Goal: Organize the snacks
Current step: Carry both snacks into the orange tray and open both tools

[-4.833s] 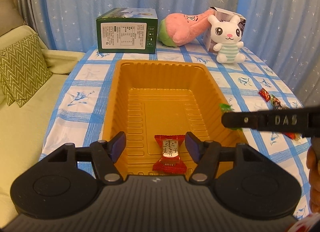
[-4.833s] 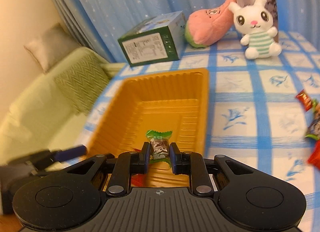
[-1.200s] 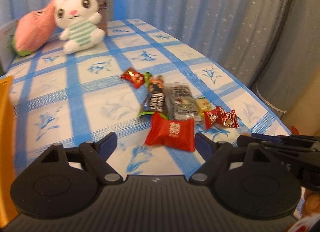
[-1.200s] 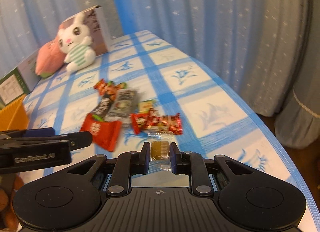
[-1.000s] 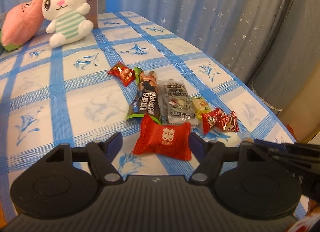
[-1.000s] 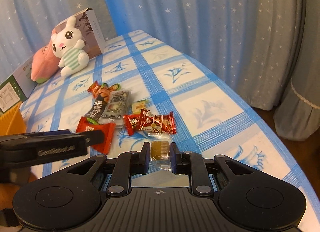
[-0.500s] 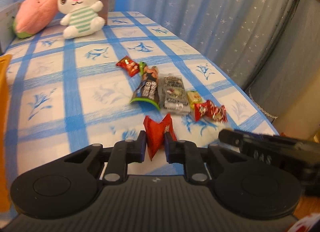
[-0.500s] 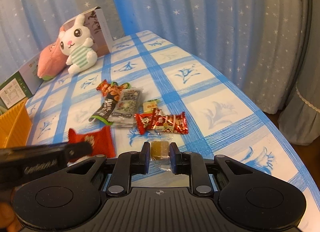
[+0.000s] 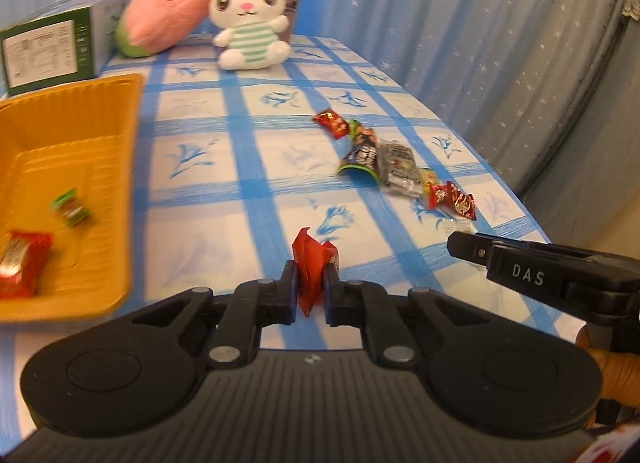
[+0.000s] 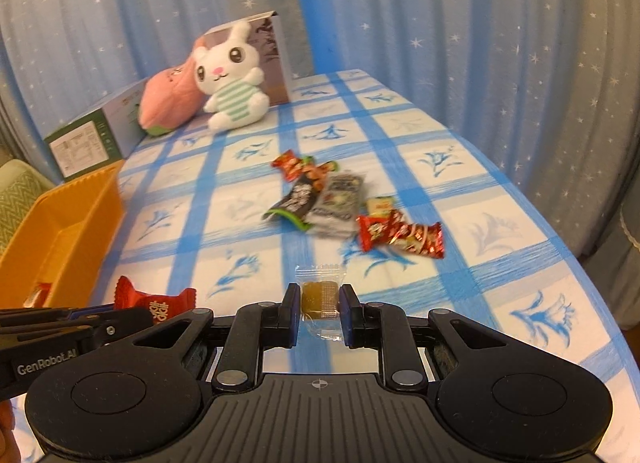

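My left gripper (image 9: 311, 290) is shut on a red wrapped candy (image 9: 311, 259), held just above the blue checked tablecloth. In the right wrist view that red candy (image 10: 154, 303) shows at the lower left, at the tip of the left gripper. My right gripper (image 10: 319, 313) is shut on a clear-wrapped amber candy (image 10: 319, 295). The orange tray (image 9: 100, 111) lies to the left and holds a green candy (image 9: 70, 209) and a red candy (image 9: 22, 261). Several loose snacks (image 10: 324, 199) lie in a cluster further out on the table.
A white plush rabbit (image 9: 250, 19), a pink plush (image 9: 160, 21) and a green box (image 9: 56, 43) stand along the table's far end. The table's right edge (image 10: 560, 239) drops off toward blue starred curtains. A green cushion (image 10: 16, 191) shows at far left.
The left gripper closed on the red candy, lifted it and swung left, bringing the orange tray into view. The right gripper kept its hold on the amber candy and drifted left.
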Demonstrator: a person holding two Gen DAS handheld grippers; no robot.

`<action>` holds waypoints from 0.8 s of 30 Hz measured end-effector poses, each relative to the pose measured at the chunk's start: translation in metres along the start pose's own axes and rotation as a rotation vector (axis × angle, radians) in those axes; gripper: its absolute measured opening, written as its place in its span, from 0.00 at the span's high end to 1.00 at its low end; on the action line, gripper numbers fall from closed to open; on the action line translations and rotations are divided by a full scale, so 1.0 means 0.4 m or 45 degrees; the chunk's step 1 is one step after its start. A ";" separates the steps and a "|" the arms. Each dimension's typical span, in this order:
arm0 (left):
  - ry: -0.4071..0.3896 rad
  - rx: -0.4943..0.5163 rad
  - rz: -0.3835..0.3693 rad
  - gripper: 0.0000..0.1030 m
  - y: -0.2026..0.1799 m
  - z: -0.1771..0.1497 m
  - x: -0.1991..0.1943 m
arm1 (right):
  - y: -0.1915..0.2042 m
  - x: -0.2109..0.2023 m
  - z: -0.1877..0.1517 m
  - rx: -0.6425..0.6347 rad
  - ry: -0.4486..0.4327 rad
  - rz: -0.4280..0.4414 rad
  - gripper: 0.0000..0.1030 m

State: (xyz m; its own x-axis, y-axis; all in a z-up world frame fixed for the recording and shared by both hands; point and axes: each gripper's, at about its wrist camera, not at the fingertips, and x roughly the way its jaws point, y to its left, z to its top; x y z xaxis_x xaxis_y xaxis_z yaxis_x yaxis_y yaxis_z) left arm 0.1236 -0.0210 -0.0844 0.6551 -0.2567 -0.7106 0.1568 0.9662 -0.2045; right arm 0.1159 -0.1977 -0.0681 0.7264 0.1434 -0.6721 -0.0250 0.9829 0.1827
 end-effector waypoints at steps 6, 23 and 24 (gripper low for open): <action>-0.053 -0.064 0.029 0.90 0.046 -0.010 -0.087 | 0.054 -0.040 -0.007 -0.044 -0.004 0.039 0.80; -0.238 -0.208 0.269 0.90 0.275 0.058 -0.295 | 0.383 -0.052 0.080 -0.251 -0.063 0.344 0.80; -0.243 -0.217 0.284 0.90 0.292 0.059 -0.302 | 0.402 -0.045 0.081 -0.262 -0.058 0.358 0.80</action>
State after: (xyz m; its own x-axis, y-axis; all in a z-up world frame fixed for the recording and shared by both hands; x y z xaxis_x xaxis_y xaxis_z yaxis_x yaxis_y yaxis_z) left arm 0.0803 0.1235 -0.0066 0.7883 -0.0147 -0.6151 -0.1212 0.9764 -0.1787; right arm 0.1210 -0.0461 -0.0033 0.7015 0.4108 -0.5824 -0.3630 0.9092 0.2041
